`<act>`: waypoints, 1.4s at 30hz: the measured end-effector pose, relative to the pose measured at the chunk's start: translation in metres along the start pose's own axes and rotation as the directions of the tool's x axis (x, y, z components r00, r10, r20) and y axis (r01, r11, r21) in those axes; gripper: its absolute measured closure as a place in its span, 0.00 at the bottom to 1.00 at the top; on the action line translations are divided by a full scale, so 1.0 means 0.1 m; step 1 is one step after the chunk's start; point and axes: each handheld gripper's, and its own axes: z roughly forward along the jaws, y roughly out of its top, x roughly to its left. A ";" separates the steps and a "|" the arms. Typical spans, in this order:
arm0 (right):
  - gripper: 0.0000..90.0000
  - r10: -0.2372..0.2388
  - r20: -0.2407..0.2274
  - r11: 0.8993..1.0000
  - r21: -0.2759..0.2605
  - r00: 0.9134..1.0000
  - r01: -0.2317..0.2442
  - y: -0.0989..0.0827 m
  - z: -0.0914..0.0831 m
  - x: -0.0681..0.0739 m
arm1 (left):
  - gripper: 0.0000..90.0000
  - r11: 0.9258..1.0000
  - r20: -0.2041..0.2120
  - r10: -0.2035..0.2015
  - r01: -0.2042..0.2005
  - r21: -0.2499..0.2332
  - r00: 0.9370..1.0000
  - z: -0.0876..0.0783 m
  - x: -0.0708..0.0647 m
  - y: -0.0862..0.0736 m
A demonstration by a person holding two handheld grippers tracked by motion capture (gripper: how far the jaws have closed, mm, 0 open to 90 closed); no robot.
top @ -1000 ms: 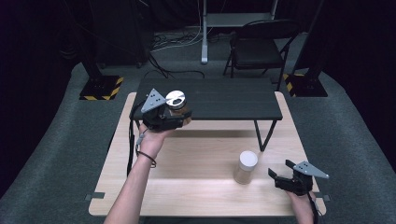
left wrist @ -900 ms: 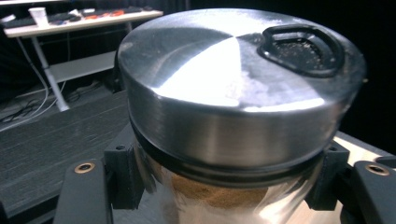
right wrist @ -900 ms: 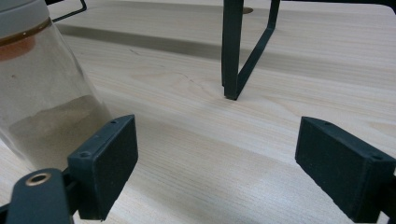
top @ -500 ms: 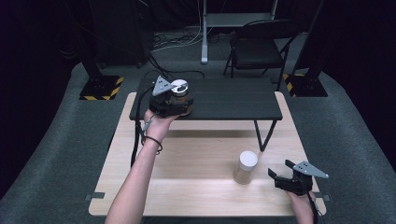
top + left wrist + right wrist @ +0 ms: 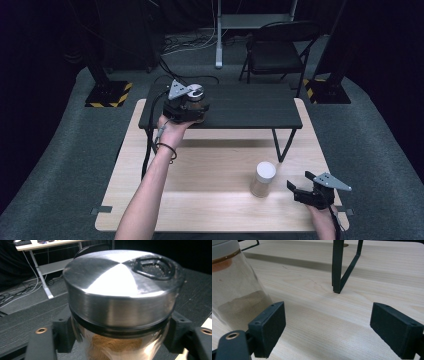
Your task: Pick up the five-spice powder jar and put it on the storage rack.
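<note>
Since the earlier frame the left tool (image 5: 192,104) has carried the steel-lidded jar (image 5: 120,302) further onto the black shelf (image 5: 250,107), and its jaws have just been opening, the jar between them. The pads seem to stand just off the glass, so the jar looks set down; I judge the best move is to widen a little more, then draw straight back without nudging it. To the right, the white-lidded jar (image 5: 263,178) stands on the wooden worktop (image 5: 200,165), near the right tool (image 5: 300,190), whose jaws stand wide apart and empty. Whether the steel-lidded jar's base sits flat is hidden.
</note>
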 end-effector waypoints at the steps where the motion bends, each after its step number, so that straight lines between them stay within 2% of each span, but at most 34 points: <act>1: 0.13 0.003 0.000 1.000 0.002 1.000 -0.003 0.00 0.00 0.00 | 0.24 1.000 -0.004 -0.001 0.001 0.001 1.000 0.00 -0.01 0.00; 8: 0.13 0.002 -0.001 1.000 0.003 1.000 -0.002 0.00 0.01 0.00 | 0.21 1.000 -0.010 0.005 -0.005 -0.011 1.000 -0.09 0.00 -0.08; 14: 0.13 -0.001 -0.001 1.000 0.002 1.000 0.001 0.00 0.01 0.00 | 0.20 0.999 0.016 0.011 -0.010 -0.045 1.000 -0.27 0.00 -0.22; 17: 0.13 -0.001 -0.001 1.000 0.002 1.000 0.001 0.00 0.01 0.00 | 0.20 0.999 0.022 0.030 -0.030 -0.040 0.999 -0.35 -0.02 -0.27; 19: 0.13 -0.002 -0.001 1.000 0.002 1.000 0.002 0.00 0.01 0.01 | 0.20 0.999 0.023 0.029 -0.028 -0.046 0.999 -0.39 -0.03 -0.32; 25: 0.13 -0.005 -0.001 1.000 0.004 1.000 0.005 0.00 0.02 0.01 | 0.20 0.996 0.010 0.089 -0.088 -0.025 0.996 -0.54 -0.12 -0.47; 29: 0.13 -0.005 -0.001 1.000 0.004 1.000 0.005 0.00 0.02 0.01 | 0.20 0.998 0.024 0.057 -0.056 -0.040 0.998 -0.65 -0.08 -0.67; 33: 0.13 -0.005 0.000 1.000 0.005 1.000 0.005 0.00 0.02 0.01 | 0.20 0.998 0.027 0.042 -0.040 -0.046 0.999 -0.75 -0.07 -0.86; 37: 0.13 -0.002 0.002 1.000 0.006 1.000 0.002 0.00 0.02 0.01 | 0.20 0.999 0.031 0.027 -0.026 -0.034 0.999 -0.81 -0.07 -1.04; 42: 0.13 -0.001 0.002 1.000 0.009 1.000 0.001 0.01 0.02 0.02 | 0.20 0.999 0.005 0.035 -0.035 -0.016 0.999 -0.86 -0.12 -1.23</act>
